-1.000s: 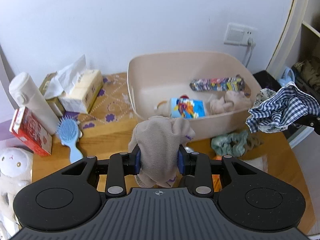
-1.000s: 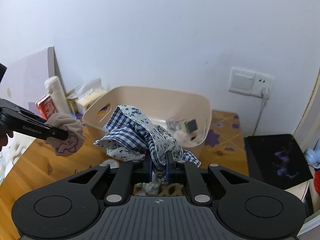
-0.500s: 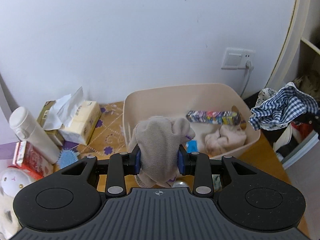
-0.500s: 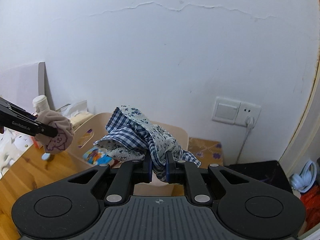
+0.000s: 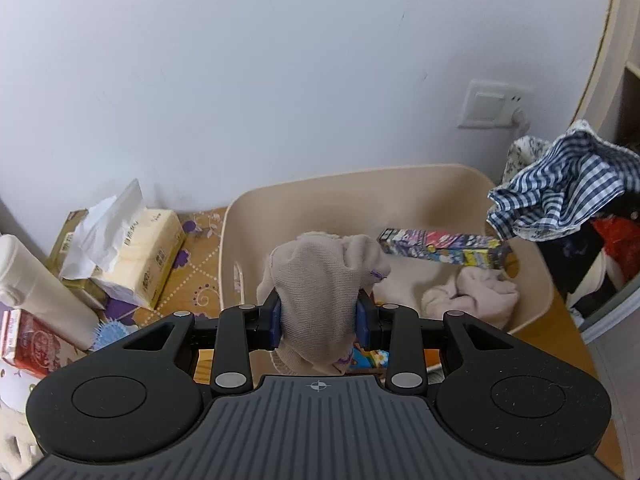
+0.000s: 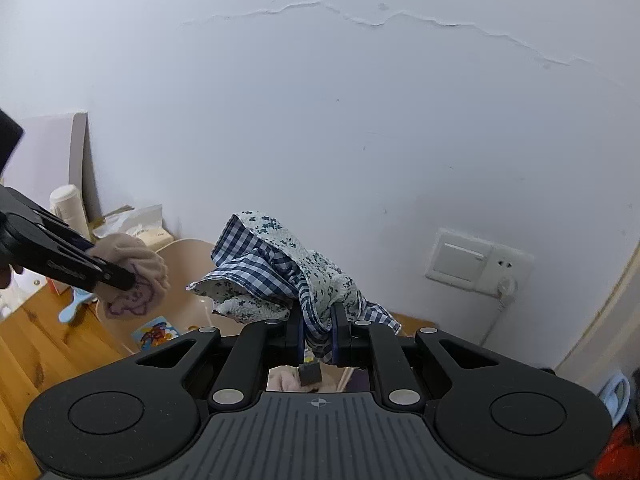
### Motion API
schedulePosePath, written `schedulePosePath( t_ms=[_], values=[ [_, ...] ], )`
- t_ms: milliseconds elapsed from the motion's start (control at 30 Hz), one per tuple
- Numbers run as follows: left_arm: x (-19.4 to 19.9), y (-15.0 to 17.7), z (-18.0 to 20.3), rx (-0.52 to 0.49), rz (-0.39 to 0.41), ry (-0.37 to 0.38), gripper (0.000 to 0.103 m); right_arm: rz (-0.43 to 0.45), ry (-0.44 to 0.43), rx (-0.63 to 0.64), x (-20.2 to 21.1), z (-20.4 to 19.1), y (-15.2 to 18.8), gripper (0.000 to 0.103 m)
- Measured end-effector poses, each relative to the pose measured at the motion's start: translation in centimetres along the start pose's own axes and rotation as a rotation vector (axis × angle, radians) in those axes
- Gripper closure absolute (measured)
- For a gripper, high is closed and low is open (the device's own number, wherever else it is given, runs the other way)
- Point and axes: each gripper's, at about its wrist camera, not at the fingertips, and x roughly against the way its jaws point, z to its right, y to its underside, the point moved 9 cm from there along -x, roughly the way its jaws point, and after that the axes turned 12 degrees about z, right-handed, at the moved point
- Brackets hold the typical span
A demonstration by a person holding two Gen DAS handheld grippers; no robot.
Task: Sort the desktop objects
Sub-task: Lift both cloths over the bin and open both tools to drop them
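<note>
My left tongs (image 5: 319, 314) clamp a beige sock (image 5: 320, 280) above the tub (image 5: 532, 280). My right tongs (image 6: 317, 334) pinch a checked cloth (image 6: 276, 272) beside it.

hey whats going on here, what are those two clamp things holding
A person is tidying a desk with a hand-held gripper in each hand. The left hand-held gripper is shut on a beige sock, held above the near edge of the beige plastic bin. The right hand-held gripper is shut on a blue checked cloth, raised at the bin's right side. The bin already holds a colourful long box and a pale balled-up fabric. Neither item has been dropped in.
</note>
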Motion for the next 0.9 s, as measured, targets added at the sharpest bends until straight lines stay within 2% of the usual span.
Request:
schedulePosePath(
  t_ms=[533, 667, 733, 833, 867, 900],
  values=[
    [-5.0, 1.9, 1.1, -0.035, -0.065, -0.071, 0.067, -0.116, -0.063, 0.049, -6.0, -1.4, 3.9, 0.091],
    [-5.5, 2.2, 1.1, -0.038, -0.08, -0.082, 0.062, -0.165, -0.091, 0.067, -7.1, -2.2, 5.1, 0.089],
    [-5.7, 2.3, 1.2, -0.039, -0.086, -0.086, 0.057, -0.19, -0.104, 0.068, -7.6, -2.5, 5.6, 0.087],
    [-5.8, 2.5, 1.3, -0.046, -0.094, -0.087, 0.046, -0.224, -0.117, 0.061, -7.9, -2.9, 6.4, 0.08],
    [-5.7, 2.5, 1.3, -0.049, -0.093, -0.088, 0.042, -0.235, -0.12, 0.056, -8.0, -3.0, 6.6, 0.069],
    [-5.7, 2.6, 1.3, -0.049, -0.094, -0.088, 0.038, -0.247, -0.126, 0.047, -8.0, -3.1, 6.8, 0.064]
  ],
)
